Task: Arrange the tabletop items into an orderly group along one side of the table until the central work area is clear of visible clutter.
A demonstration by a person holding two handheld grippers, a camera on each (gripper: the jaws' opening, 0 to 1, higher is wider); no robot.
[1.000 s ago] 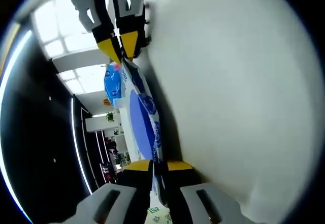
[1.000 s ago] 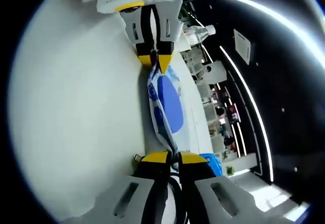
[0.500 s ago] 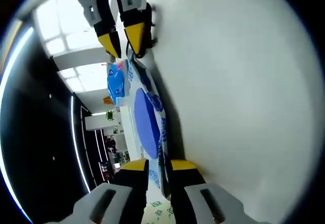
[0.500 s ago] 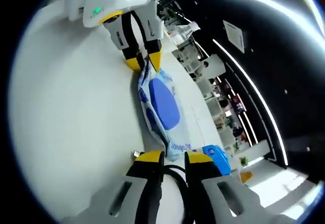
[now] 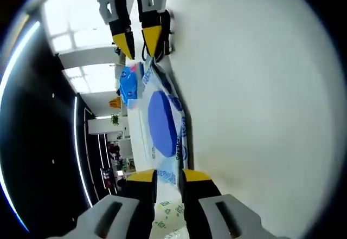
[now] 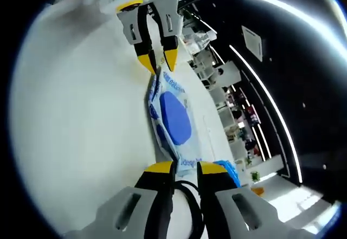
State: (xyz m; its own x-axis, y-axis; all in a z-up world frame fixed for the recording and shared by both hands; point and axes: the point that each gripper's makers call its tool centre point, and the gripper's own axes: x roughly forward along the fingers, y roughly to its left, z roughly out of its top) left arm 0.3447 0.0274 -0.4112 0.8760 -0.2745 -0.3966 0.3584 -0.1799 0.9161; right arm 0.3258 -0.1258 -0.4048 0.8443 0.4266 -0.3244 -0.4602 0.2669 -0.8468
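Note:
A flat white and blue wipes pack [image 5: 162, 122] with a blue oval label lies on the white table [image 5: 260, 103]. My left gripper [image 5: 168, 177] stands open at one end of it, the pack's edge just between the jaw tips. The right gripper [image 5: 140, 44] faces it from the far end, open, its yellow tips just clear of the pack. In the right gripper view the same pack [image 6: 172, 117] stretches from my right gripper [image 6: 186, 168], open, up to the left gripper [image 6: 158, 61], whose tips are parted above the pack's end.
A small blue packet [image 5: 129, 84] lies beside the pack, also seen as the blue packet [image 6: 229, 169]. A black cable [image 6: 187, 189] curls by the right jaws. A green-patterned paper [image 5: 165, 225] shows under the left jaws. The wide white table surface [image 6: 81, 114] spreads to one side.
Both grippers went from shut on the pack's ends to open. The pack was let go and now rests on the table, with each gripper drawn back slightly.

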